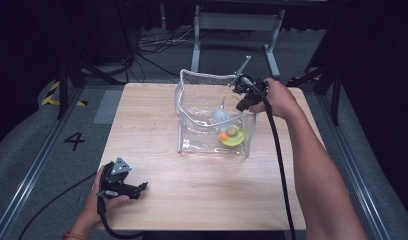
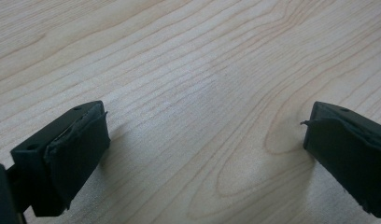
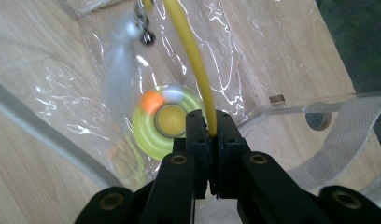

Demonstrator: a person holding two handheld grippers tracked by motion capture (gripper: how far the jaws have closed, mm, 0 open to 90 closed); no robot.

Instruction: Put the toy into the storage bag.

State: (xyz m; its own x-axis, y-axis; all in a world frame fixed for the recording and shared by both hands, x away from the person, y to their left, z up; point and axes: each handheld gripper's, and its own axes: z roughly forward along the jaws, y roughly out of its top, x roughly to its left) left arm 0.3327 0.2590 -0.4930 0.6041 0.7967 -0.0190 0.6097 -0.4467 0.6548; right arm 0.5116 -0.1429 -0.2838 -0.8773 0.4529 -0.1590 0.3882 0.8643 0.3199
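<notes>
A clear plastic bag [image 1: 202,75] stands open on the wooden table [image 1: 142,130]. In it lies a yellow-green round toy [image 1: 233,135] with an orange ball [image 3: 152,100]. My right gripper [image 1: 244,97] hangs over the bag's right rim, shut on a thin yellow rod [image 3: 191,56]. From the rod's far end a whitish feather piece [image 3: 116,70] dangles into the bag below a small metal clip [image 3: 144,32]. In the right gripper view my right gripper [image 3: 212,130] points down at the round toy [image 3: 153,130]. My left gripper [image 1: 142,187] rests near the front left edge. Its jaws [image 2: 205,140] stand open over bare wood.
The bag has a white-trimmed rim and a mesh strap [image 3: 347,126] at its right side. Bare wood surrounds the bag on all sides. Beyond the table's far edge are cables [image 1: 152,45] and a metal frame [image 1: 237,30] on the floor.
</notes>
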